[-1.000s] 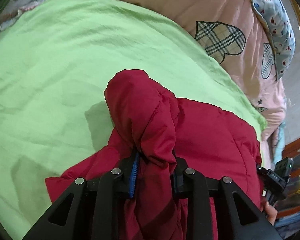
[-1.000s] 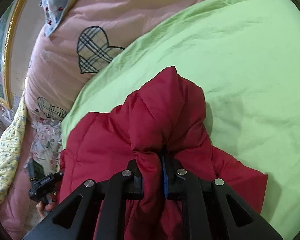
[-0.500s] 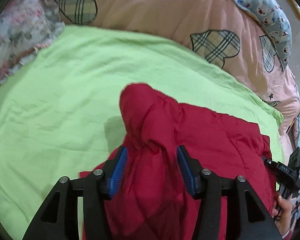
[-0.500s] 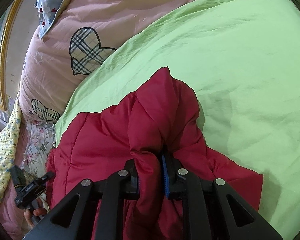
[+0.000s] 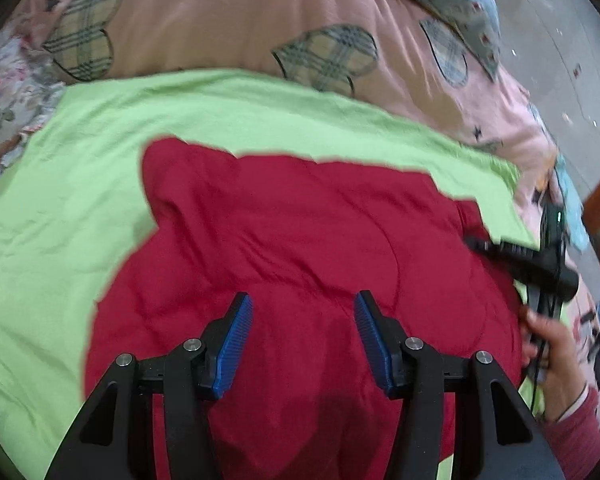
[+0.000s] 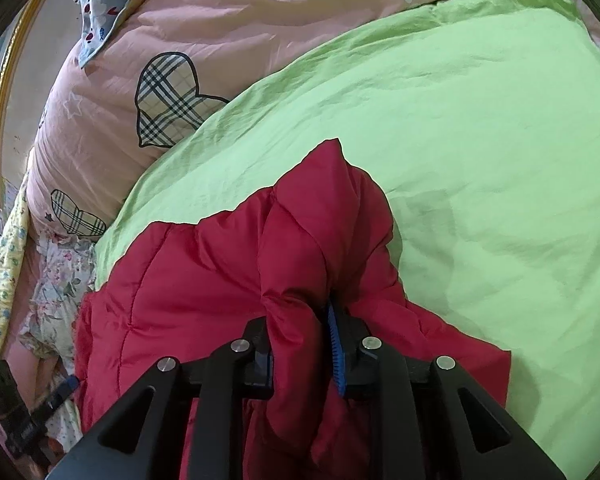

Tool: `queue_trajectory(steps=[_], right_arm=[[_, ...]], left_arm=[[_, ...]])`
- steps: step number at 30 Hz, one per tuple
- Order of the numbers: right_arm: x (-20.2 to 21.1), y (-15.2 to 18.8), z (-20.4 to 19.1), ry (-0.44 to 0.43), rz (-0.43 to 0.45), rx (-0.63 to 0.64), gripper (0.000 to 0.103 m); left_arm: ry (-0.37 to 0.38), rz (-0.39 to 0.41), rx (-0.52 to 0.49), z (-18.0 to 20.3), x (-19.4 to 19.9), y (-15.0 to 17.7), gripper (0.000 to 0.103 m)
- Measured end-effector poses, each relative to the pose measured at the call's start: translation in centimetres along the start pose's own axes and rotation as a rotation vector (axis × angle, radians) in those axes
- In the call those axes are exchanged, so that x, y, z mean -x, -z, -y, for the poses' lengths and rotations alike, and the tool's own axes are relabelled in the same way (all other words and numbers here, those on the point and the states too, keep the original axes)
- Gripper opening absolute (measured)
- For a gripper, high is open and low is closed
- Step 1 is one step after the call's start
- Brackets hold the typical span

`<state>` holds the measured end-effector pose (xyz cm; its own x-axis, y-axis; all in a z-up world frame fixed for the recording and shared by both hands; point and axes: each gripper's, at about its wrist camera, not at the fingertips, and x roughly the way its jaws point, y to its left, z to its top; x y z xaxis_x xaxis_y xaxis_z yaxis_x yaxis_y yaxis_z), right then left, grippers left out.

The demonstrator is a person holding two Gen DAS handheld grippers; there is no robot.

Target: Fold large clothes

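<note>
A red padded jacket [image 5: 300,240] lies spread on a green sheet [image 6: 480,120] over the bed. The right gripper [image 6: 300,344] is clamped on a raised fold of the jacket. The left gripper [image 5: 304,336] hangs above the jacket, spread wide and holding nothing. A pink quilt [image 5: 220,12] with plaid hearts lies beyond the sheet.

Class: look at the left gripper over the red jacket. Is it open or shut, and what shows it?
Open. The left gripper has its blue pads spread wide apart, with the red jacket lying flat between them, ungripped.
</note>
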<state>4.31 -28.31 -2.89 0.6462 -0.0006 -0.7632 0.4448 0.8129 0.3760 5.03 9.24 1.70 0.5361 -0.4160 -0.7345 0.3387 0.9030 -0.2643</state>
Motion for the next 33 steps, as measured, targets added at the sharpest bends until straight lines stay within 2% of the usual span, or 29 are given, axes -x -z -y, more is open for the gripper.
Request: queue_trajectory(steps=[3,7,12,15,18,20,23,29,33], right_arm=[[0.1,0.0,0.0,0.007,0.003,0.003,0.020],[0.2,0.0,-0.1,0.020,0.005,0.009,0.024],[1.1,-0.1,0.0,0.014,0.016,-0.001,0.034],[2.7,0.0,-0.4,0.015,0.038,0.012,0.043],[5.5,0.2,-1.0,0.033,0.104,0.036,0.051],[7.4,0.6,-1.5,0.043,0.138,0.053,0.051],[9.7,1.9,-3.3,0.010,0.159,0.102,0.051],[7.8,5.4,-7.2,-0.036,0.051,0.237,0.051],[5.8,6.5,-7.2,0.038,0.002,0.274,0.049]], left_arm=[[-0.040,-0.013,-0.027,0.4,-1.5,0.4,0.052],[-0.046,-0.021,-0.014,-0.2,-2.8,0.6,0.053],[-0.062,-0.022,-0.019,-0.3,-3.6,0.5,0.053],[-0.070,-0.022,-0.023,-0.5,-4.0,0.7,0.053],[-0.069,-0.023,-0.019,-0.5,-4.1,0.7,0.053],[-0.074,-0.024,-0.021,-0.4,-4.3,0.6,0.053],[-0.080,-0.019,-0.027,0.0,-4.5,0.6,0.053],[-0.090,-0.018,-0.037,0.3,-4.7,0.7,0.053],[-0.097,-0.026,-0.039,0.4,-4.7,0.6,0.053]])
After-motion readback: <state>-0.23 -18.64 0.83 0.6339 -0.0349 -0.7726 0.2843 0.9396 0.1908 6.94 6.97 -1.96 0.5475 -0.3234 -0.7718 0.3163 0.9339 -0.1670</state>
